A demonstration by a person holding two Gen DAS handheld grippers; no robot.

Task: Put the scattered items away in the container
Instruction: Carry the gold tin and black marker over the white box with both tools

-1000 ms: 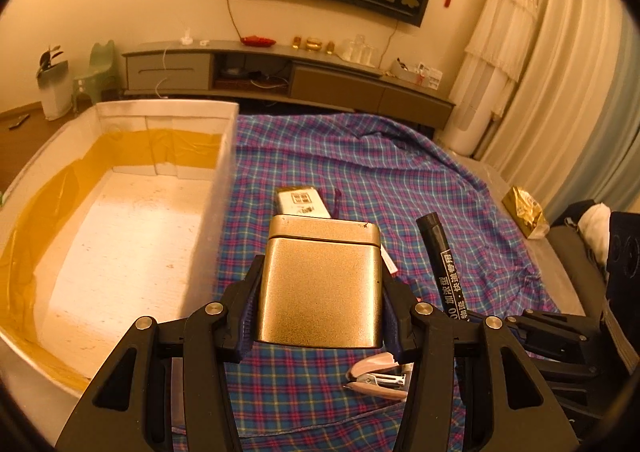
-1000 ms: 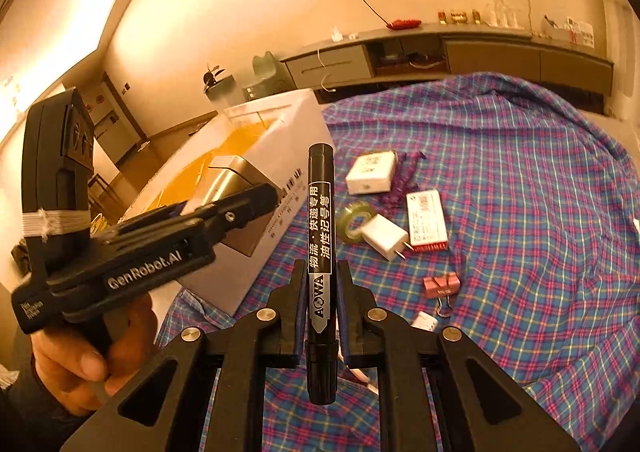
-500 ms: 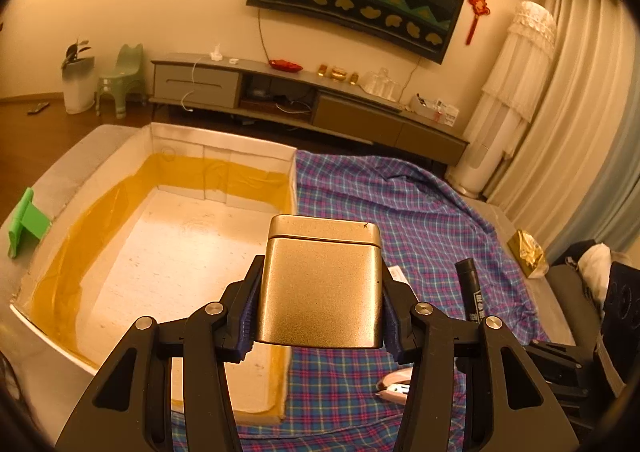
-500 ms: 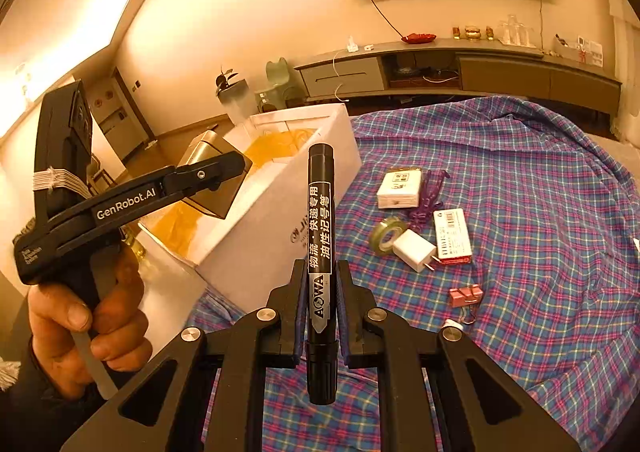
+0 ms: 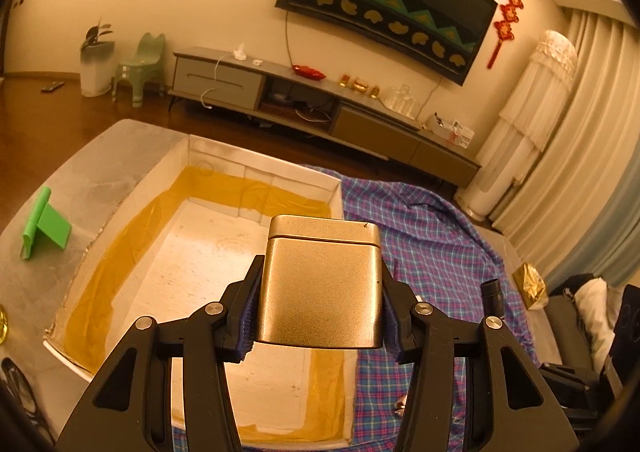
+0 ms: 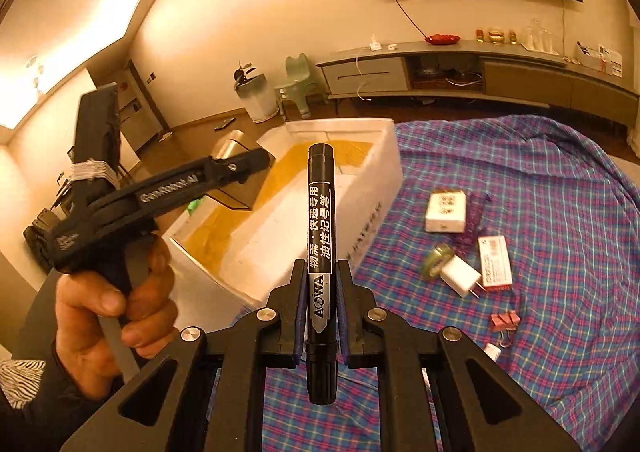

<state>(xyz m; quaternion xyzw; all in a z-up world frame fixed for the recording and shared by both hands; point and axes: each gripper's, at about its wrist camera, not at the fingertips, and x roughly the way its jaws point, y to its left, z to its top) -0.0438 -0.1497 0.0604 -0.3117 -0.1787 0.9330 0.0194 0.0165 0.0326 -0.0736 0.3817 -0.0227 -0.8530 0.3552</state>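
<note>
My left gripper (image 5: 320, 316) is shut on a gold metal tin (image 5: 320, 284) and holds it above the open white foam box (image 5: 256, 176) with yellow tape inside. In the right wrist view the left gripper (image 6: 244, 168) holds the tin (image 6: 232, 144) over the box (image 6: 384, 164). My right gripper (image 6: 319, 312) is shut on a black marker (image 6: 319, 236), held upright above the plaid cloth (image 6: 560, 180) beside the box. On the cloth lie a white carton (image 6: 445, 211), a tape roll (image 6: 438, 258), a white charger (image 6: 460, 276), a red-edged card box (image 6: 495, 262) and a pink binder clip (image 6: 505, 322).
A green stand (image 5: 44, 224) sits on the grey surface left of the box. A gold foil pack (image 5: 530, 286) lies at the cloth's right edge. A TV cabinet (image 5: 320, 108) runs along the far wall. A purple item (image 6: 474, 212) lies by the carton.
The left gripper has carried the tin left and up, from over the cloth to over the box. The right gripper has risen with the marker and moved towards the box.
</note>
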